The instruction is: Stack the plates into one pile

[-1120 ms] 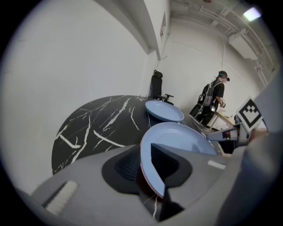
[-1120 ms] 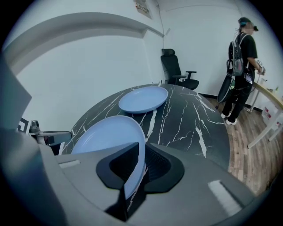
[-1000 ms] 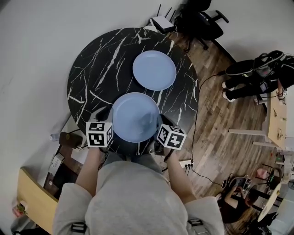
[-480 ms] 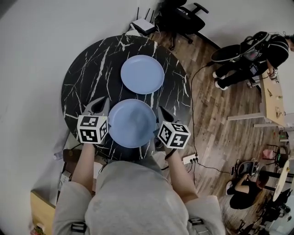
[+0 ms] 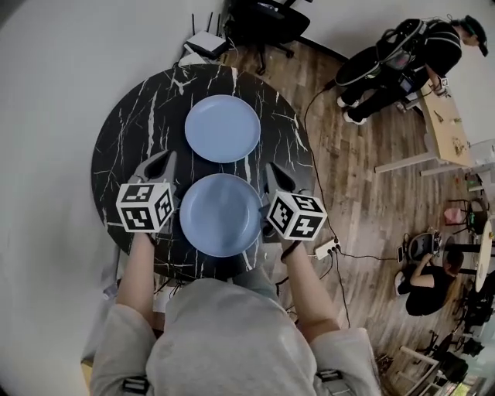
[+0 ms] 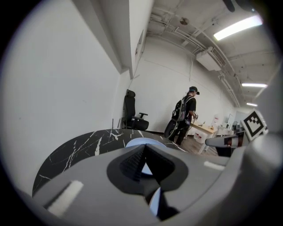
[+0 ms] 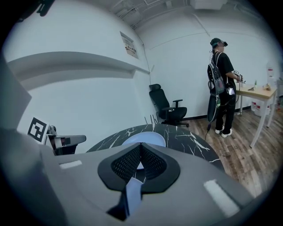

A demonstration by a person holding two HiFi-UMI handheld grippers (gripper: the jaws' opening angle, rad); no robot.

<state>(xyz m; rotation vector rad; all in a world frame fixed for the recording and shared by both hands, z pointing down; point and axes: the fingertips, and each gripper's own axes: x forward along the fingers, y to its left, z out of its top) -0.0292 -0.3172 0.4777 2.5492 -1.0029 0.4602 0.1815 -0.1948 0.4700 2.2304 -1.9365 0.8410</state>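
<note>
Head view, near plate: the near plate [image 5: 221,214] is being held over the near half of the worktop [image 5: 128,147], its plain blue face being shown whole between the two marker cubes.
Head view, left hand-held gripper: the left hand-held gripper [image 5: 161,162] is being pressed onto the near plate's left rim.
Head view, right hand-held gripper: the right hand-held gripper [image 5: 276,172] is being pressed onto its right rim.
Head view, far plate: the far plate [image 5: 222,128] is being carried flat on the worktop's far half, a narrow strip of black marble being left between the two plates.
Head view, edges: dark margins are being left on both sides of the far plate; wooden floor [image 5: 363,193] is being shown beyond the right edge, and an office chair [image 5: 259,15] past the far edge.
Left gripper view, jaws: the left hand-held gripper [image 6: 144,145] is being shown with its tips together, the near plate [image 6: 153,204] being clamped by its rim low between the jaws.
Left gripper view, ahead: the far plate [image 6: 138,142] is being seen just past the tips, with open worktop [image 6: 79,148] to its left and the office chair [image 6: 132,117] beyond.
Right gripper view, jaws: the right hand-held gripper [image 7: 140,145] is likewise being shown clamped on the near plate [image 7: 131,194], a blue sliver of rim being pinched low between its jaws.
Right gripper view, ahead: the far plate [image 7: 143,139] is being seen beyond the tips, bare worktop [image 7: 185,137] lying to its right up to the round edge.
</note>
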